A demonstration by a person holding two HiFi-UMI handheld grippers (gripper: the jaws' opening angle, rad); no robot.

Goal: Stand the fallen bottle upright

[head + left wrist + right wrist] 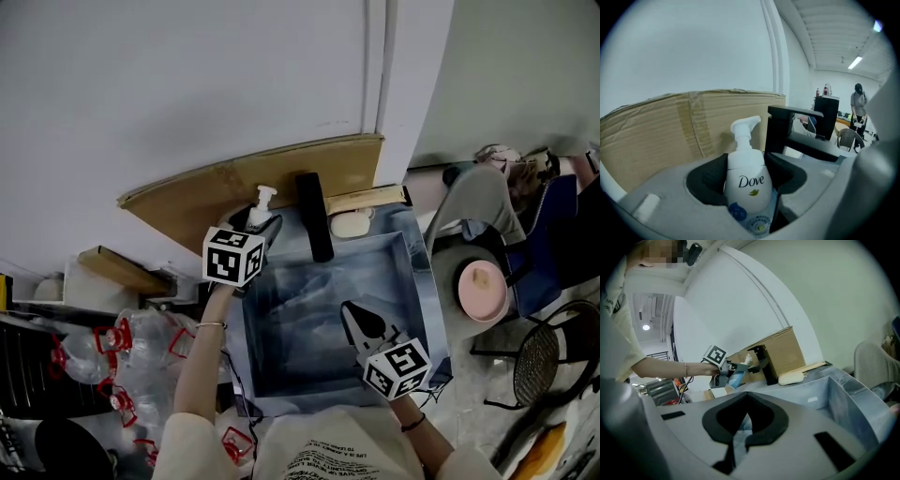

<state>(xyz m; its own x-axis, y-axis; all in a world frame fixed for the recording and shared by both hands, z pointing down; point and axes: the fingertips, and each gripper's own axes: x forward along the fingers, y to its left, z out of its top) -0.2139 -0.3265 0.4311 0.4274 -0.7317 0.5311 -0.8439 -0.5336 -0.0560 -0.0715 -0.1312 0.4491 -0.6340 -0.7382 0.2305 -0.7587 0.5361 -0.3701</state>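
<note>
A white Dove pump bottle (745, 176) sits between the dark pads of my left gripper (749, 185), which is shut on its body. The pump head points up, toward the cardboard. In the head view the bottle (262, 206) and left gripper (259, 225) hang over the sink's back left corner, just left of the black faucet (314, 216). The right gripper view shows the bottle (746, 360) raised beside the faucet. My right gripper (349, 309) hovers over the blue-grey sink (414, 281) near its front, with its jaws together and nothing in them.
A cardboard sheet (234, 183) leans on the wall behind the sink. A pale soap bar (352, 225) lies right of the faucet. Several plastic bottles (141, 347) are piled at the left. A stool with a pink seat (483, 291) stands at the right.
</note>
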